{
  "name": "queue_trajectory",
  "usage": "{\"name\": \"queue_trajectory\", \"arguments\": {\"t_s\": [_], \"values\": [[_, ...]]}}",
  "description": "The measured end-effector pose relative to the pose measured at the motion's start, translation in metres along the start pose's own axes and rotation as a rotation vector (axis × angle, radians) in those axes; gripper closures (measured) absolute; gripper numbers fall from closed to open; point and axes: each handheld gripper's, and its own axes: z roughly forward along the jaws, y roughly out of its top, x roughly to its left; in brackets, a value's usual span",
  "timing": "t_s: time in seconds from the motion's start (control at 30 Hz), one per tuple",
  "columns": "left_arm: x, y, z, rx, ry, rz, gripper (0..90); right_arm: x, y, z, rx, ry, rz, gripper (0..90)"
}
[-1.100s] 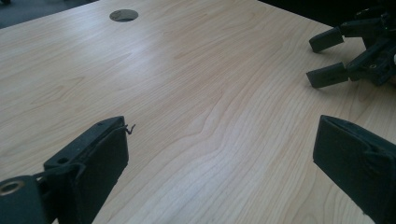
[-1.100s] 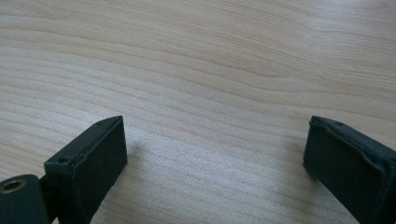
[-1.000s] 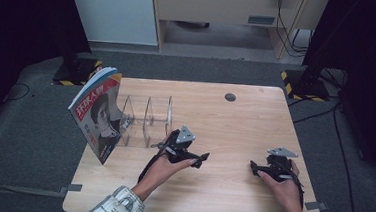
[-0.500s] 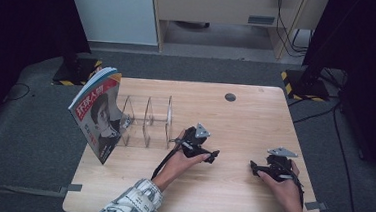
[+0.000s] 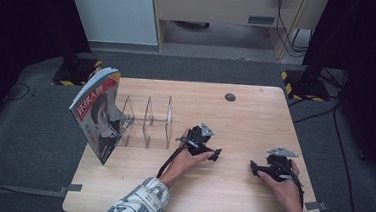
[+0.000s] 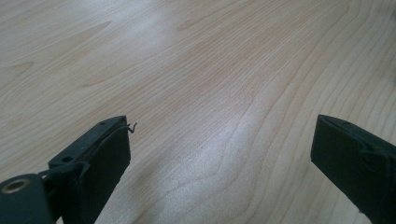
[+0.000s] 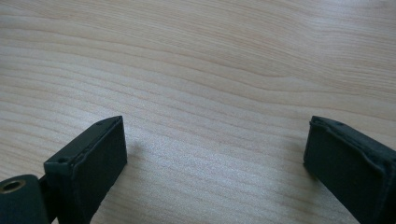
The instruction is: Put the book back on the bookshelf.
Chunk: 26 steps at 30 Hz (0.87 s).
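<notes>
A magazine [image 5: 98, 112] with a red cover stands tilted against the left end of a clear acrylic rack [image 5: 147, 120] on the wooden table [image 5: 235, 119]. My left gripper [image 5: 215, 154] lies low over the table's middle, to the right of the rack, pointing right. Its jaws stand wide apart over bare wood in the left gripper view [image 6: 219, 140]. My right gripper [image 5: 253, 166] rests near the front right, pointing left, open as well, with nothing between its fingers in the right gripper view [image 7: 215, 140].
A small dark round hole cap [image 5: 230, 97] sits near the table's far edge. Black stands [image 5: 305, 79] and cables lie on the grey floor behind the table. A pale cabinet [image 5: 117, 11] stands at the back.
My left gripper has moved to the right, away from the rack, toward the table's middle. The right gripper has stayed where it was.
</notes>
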Motion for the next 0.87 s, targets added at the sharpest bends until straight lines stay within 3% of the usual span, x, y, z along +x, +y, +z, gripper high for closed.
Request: {"name": "queue_trajectory", "arguments": {"t_s": [0.4,0.5,0.57,0.87], "values": [[-0.002,-0.004,0.011,0.040,0.012,-0.013,4.2,0.000,0.000,0.000,0.000,0.002,-0.002,6.2],[-0.003,-0.005,0.013,0.056,0.036,-0.005,4.1,0.000,0.000,0.000,-0.001,0.001,-0.004,6.2],[-0.002,-0.007,0.015,0.074,0.025,-0.009,3.9,0.000,0.000,0.000,-0.001,0.002,-0.003,6.2],[-0.003,-0.009,0.015,0.068,0.045,-0.014,1.4,0.000,0.000,0.000,0.001,0.005,-0.003,6.1]]}}
